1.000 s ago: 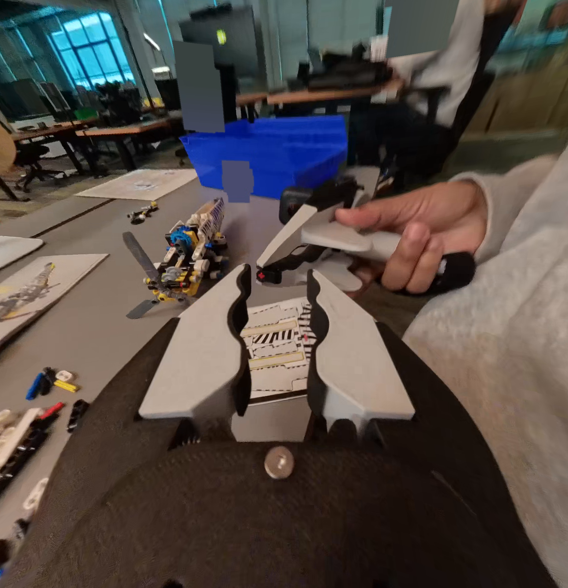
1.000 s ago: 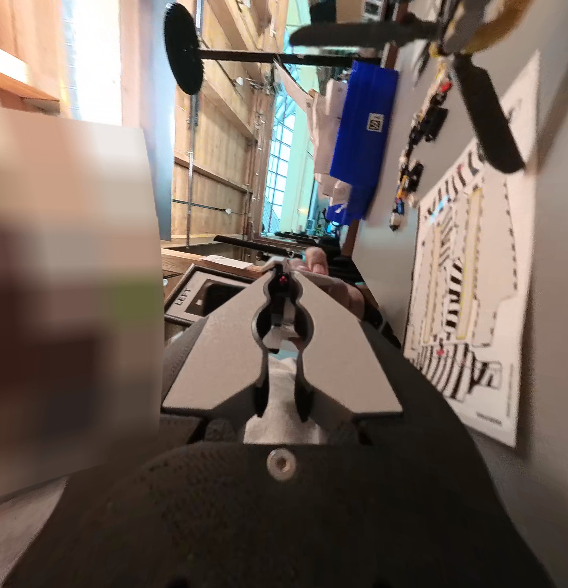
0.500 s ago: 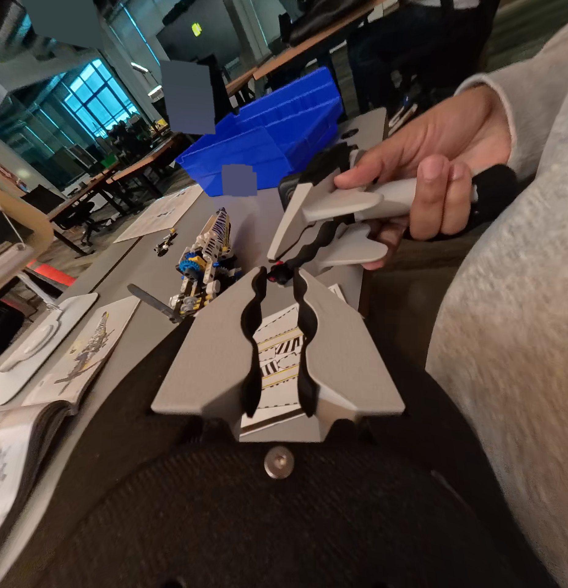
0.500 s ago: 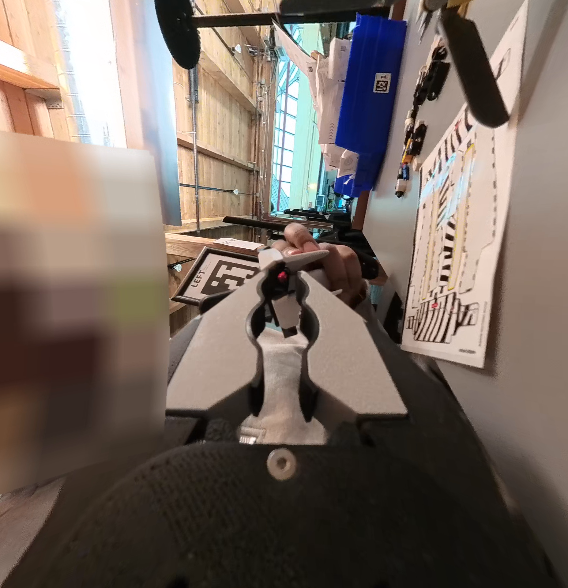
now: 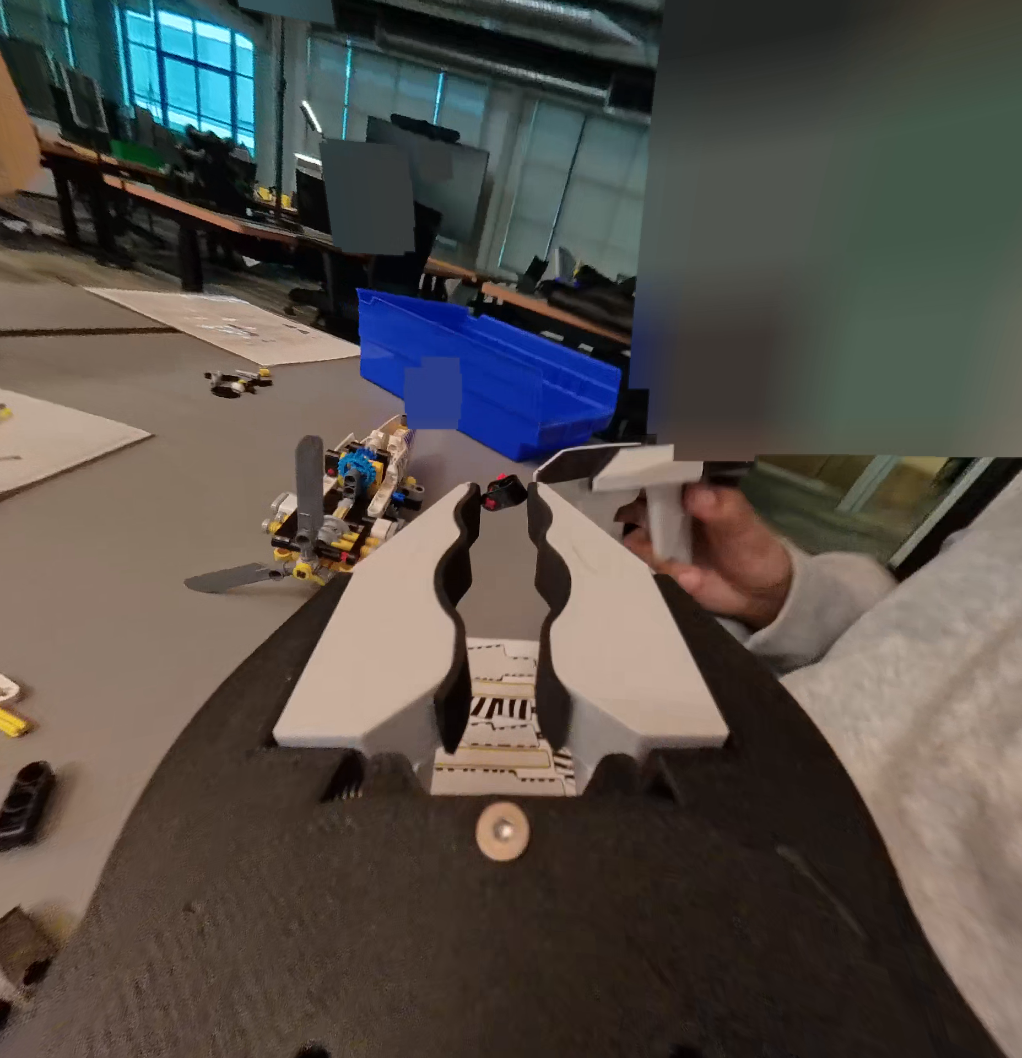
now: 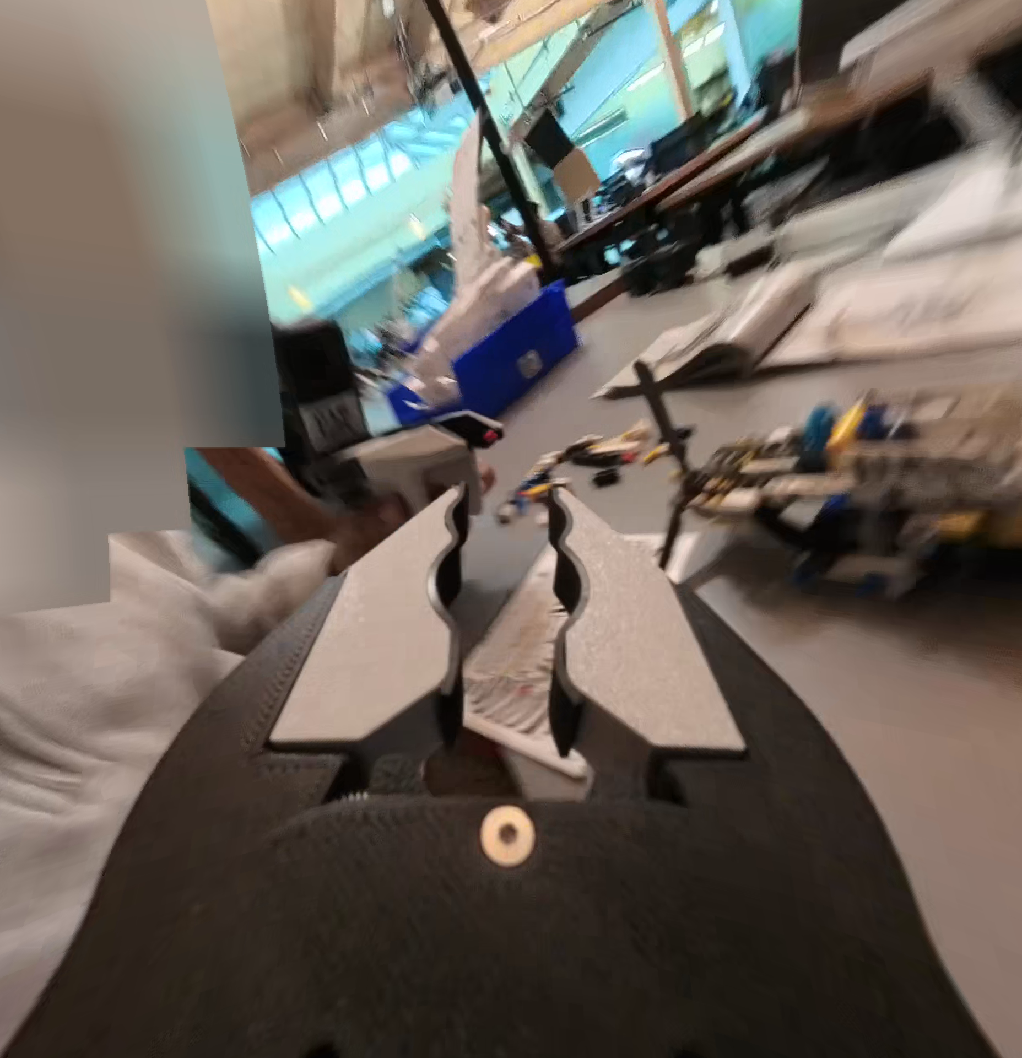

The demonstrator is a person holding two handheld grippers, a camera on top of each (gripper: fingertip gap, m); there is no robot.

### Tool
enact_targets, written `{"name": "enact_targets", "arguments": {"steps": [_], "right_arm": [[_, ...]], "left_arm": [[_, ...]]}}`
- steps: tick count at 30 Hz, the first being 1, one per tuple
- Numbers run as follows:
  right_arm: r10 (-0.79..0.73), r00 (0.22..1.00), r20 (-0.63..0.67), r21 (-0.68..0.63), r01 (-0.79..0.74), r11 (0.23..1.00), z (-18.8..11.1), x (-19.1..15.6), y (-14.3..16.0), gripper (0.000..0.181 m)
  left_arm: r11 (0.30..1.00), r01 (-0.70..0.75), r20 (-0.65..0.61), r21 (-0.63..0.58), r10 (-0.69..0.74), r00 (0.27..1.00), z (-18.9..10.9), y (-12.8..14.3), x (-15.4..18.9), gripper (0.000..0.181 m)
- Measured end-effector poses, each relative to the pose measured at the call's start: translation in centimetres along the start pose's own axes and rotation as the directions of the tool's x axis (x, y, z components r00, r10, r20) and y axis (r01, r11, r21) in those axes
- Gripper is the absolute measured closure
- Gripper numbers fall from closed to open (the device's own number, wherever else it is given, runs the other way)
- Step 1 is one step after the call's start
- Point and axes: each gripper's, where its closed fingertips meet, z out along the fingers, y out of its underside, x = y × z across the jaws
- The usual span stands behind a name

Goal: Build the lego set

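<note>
My left gripper [image 5: 502, 489] is shut on a small black lego piece with a red pin [image 5: 500, 494], pinched at its fingertips above the table. The right wrist view shows that gripper [image 6: 485, 432] with the piece [image 6: 489, 437] at its tip. My right gripper [image 6: 508, 492] is open and empty; in the left wrist view it [image 5: 577, 465] is held in a hand just right of the piece. The part-built lego plane [image 5: 348, 504] with a grey propeller lies on the grey table to the left; it is blurred in the right wrist view [image 6: 829, 486].
A sticker sheet [image 5: 500, 704] lies under my left gripper. A blue bin [image 5: 485, 372] stands behind the plane. An instruction booklet [image 5: 39, 441] lies at the left. Loose pieces [image 5: 19, 796] sit at the left edge and a small sub-assembly [image 5: 236, 382] farther back. Spacing between my two grippers at the tips: around 5 cm. The part-built lego plane [image 5: 348, 504] lies around 11 cm away from my right fingertips. Look for it in the right wrist view [image 6: 790, 466] too.
The right gripper held the black and red piece; now the left gripper holds it. The right gripper has opened and drawn away to the right, and both have swung level.
</note>
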Motion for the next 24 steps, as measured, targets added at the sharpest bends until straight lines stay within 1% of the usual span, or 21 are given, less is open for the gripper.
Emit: {"name": "enact_targets", "arguments": {"steps": [1, 2, 4, 5, 6, 7, 8, 10, 12, 16, 20, 22, 24], "right_arm": [[-0.17, 0.984, -0.051, -0.022, 0.169, 0.985, 0.1, 0.3, -0.1, 0.156], [-0.334, 0.937, -0.098, -0.05, 0.331, 0.942, 0.3, 0.7, -0.1, 0.155], [-0.596, 0.782, -0.185, -0.101, 0.588, 0.803, 0.4, 1.8, -0.6, 0.156], [-0.679, 0.702, -0.214, -0.107, 0.674, 0.731, 0.6, 2.1, -0.9, 0.157], [-0.732, 0.641, -0.231, -0.101, 0.733, 0.673, 0.8, 2.2, -1.0, 0.157], [-0.76, 0.603, -0.241, -0.08, 0.768, 0.635, 1.1, 2.2, -1.1, 0.157], [-0.77, 0.59, -0.241, -0.054, 0.784, 0.618, 1.3, 2.0, -1.1, 0.157], [-0.773, 0.591, -0.232, -0.008, 0.794, 0.609, 1.4, 1.4, -1.2, 0.164], [-0.755, 0.613, -0.233, 0.058, 0.784, 0.618, 1.0, 0.8, -1.8, 0.167], [-0.673, 0.703, -0.232, 0.16, 0.71, 0.686, -0.1, 1.0, -3.2, 0.168], [-0.533, 0.821, -0.204, 0.304, 0.571, 0.762, -1.6, 1.6, -5.0, 0.166], [-0.486, 0.849, -0.206, 0.355, 0.528, 0.772, -2.4, 1.9, -5.7, 0.166], [-0.472, 0.858, -0.203, 0.378, 0.514, 0.77, -2.7, 2.0, -6.0, 0.173]], "left_arm": [[0.999, 0.036, -0.016, 0.009, -0.036, 0.999, 0.1, -0.3, -0.2, 0.167], [0.997, 0.07, -0.04, 0.017, -0.069, 0.997, 0.2, -0.5, -0.3, 0.167], [0.991, 0.13, -0.098, 0.034, -0.126, 0.987, 0.5, -0.8, -0.4, 0.168], [0.986, 0.161, -0.129, 0.043, -0.154, 0.98, 0.6, -0.8, -0.5, 0.168], [0.98, 0.191, -0.156, 0.048, -0.181, 0.971, 0.8, -0.7, -0.5, 0.168], [0.974, 0.219, -0.179, 0.049, -0.207, 0.962, 0.9, -0.5, -0.5, 0.168], [0.969, 0.242, -0.2, 0.049, -0.227, 0.953, 1.0, -0.2, -0.5, 0.168], [0.962, 0.269, -0.233, 0.052, -0.251, 0.94, 1.0, -0.2, -0.3, 0.168], [0.956, 0.284, -0.189, 0.073, -0.267, 0.945, 0.9, -0.4, -1.3, 0.168], [0.927, 0.357, -0.23, 0.116, -0.324, 0.918, 0.3, -1.1, -1.7, 0.168], [0.93, 0.355, -0.258, 0.099, -0.321, 0.911, 0.4, -0.9, -1.1, 0.168], [0.935, 0.341, -0.259, 0.092, -0.309, 0.915, 0.5, -0.8, -0.9, 0.168], [0.936, 0.342, -0.264, 0.087, -0.309, 0.914, 0.5, -0.8, -0.8, 0.168]]}}
